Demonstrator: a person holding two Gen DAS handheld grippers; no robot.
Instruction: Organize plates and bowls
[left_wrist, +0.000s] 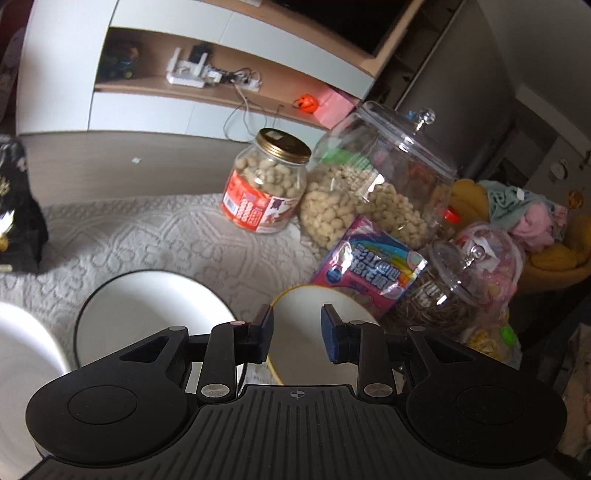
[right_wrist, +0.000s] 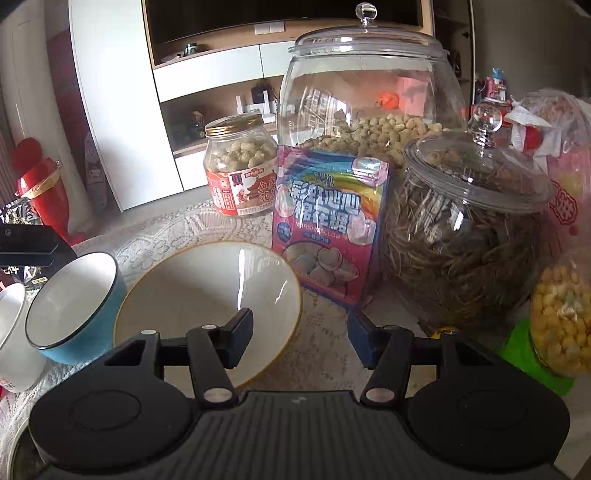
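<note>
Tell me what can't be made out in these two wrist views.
- Gold-rimmed bowl: near rim hidden behind right gripper, right wrist view.
- White dish: cut off by left edge, left wrist view.
- Black packet: cut off, print blurred, left wrist view.

Both wrist cameras look low and close across the gold-rimmed bowl (left_wrist: 306, 317) (right_wrist: 207, 291), the left view tilted, sharing the marshmallow bag (left_wrist: 369, 258) (right_wrist: 328, 221) behind it.
</note>
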